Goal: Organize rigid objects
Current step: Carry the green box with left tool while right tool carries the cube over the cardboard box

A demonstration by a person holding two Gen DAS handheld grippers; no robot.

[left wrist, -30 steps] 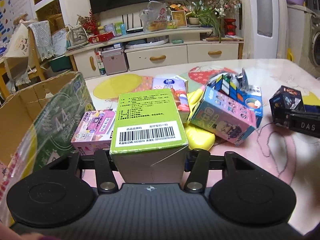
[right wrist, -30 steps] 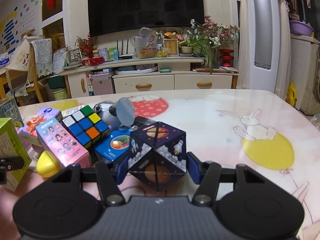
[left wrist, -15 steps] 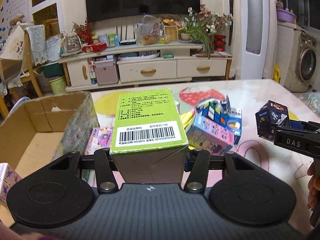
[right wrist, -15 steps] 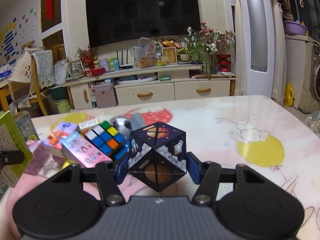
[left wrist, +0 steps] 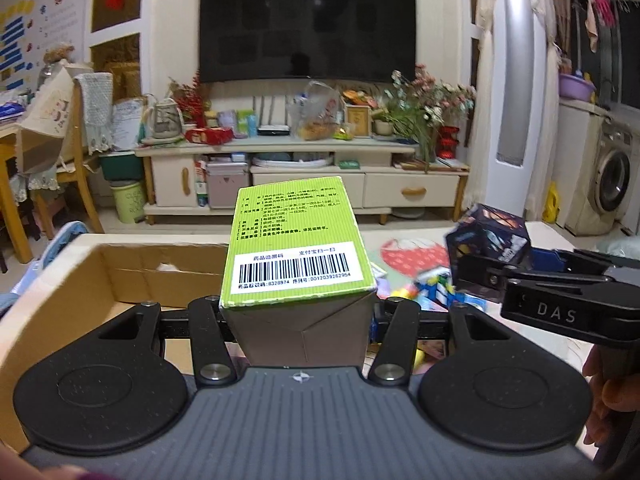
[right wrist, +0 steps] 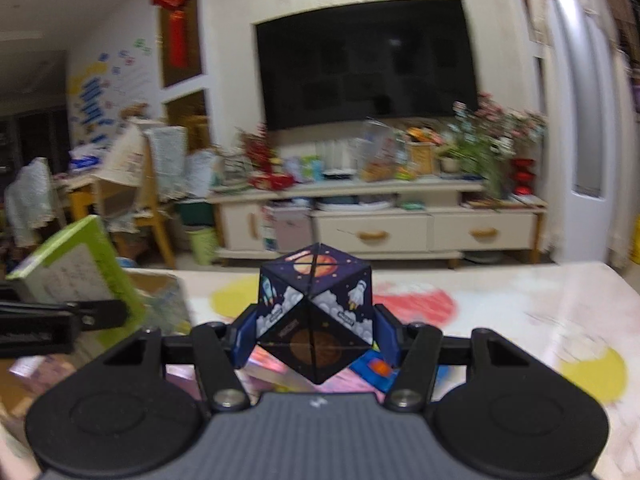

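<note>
My left gripper (left wrist: 298, 308) is shut on a green medicine box (left wrist: 296, 240) with a barcode label, held in the air over the near right part of an open cardboard box (left wrist: 120, 276). A dark space-print cube (right wrist: 316, 312) is clamped in my right gripper (right wrist: 316, 334), lifted above the table. The left wrist view shows that cube (left wrist: 488, 240) and the right gripper's black body (left wrist: 560, 312) close on the right. In the right wrist view the green box (right wrist: 80, 272) hangs at the left with the cardboard box (right wrist: 164, 296) behind it.
Several small toys and packs lie on the patterned table (right wrist: 520, 312) under both grippers, among them a Rubik's cube (left wrist: 434, 288). A TV cabinet (left wrist: 304, 172) and a chair (left wrist: 60, 176) stand beyond the table. A hand (left wrist: 604, 392) shows at the right edge.
Both grippers have risen with their loads. The left one carried the green box left over the cardboard box, and the right one with the cube came left, closer to it.
</note>
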